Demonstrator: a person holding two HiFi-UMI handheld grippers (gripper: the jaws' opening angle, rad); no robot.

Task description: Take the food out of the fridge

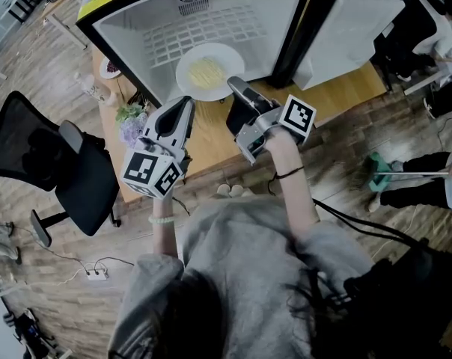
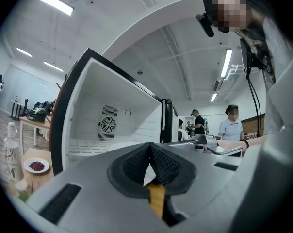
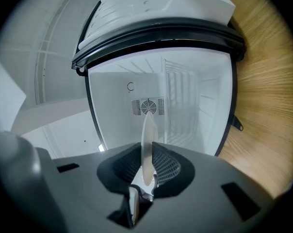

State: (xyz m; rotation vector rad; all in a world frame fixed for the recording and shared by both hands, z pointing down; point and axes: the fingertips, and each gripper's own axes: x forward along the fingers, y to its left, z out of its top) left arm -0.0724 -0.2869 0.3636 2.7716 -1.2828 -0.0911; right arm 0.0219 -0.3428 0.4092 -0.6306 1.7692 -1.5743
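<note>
The round white plate of pale yellow food [image 1: 209, 72] is sitting at the open mouth of the small white fridge [image 1: 159, 21], over the front edge of the white wire shelf [image 1: 203, 32]. From the head view I cannot tell whether it is resting on that shelf or already hanging free of it.

You are pinching its near rim with the right gripper [image 1: 236, 87]. In the right gripper view the plate [image 3: 148, 144] is showing edge-on between the two black ribbed pads [image 3: 167, 166], which are closing only as far as its thin rim lets them. You are probably gripping the rim because it is the only part within reach from the front, and because it keeps the pads off the food.

The left gripper [image 1: 182, 105] is hanging just beside the plate's left edge, apart from it. Its pads [image 2: 137, 165] are meeting at the tips with nothing between them. It looks like you are keeping it close so it can steady the far side if the plate tips, since a one-sided hold on a loaded plate is likely to sag.

The fridge is standing on the light wooden table [image 1: 346, 88] with its white door [image 1: 353, 21] swinging wide to the right, leaving the way out clear. The table in front is offering a bare spot for setting the plate down.
</note>
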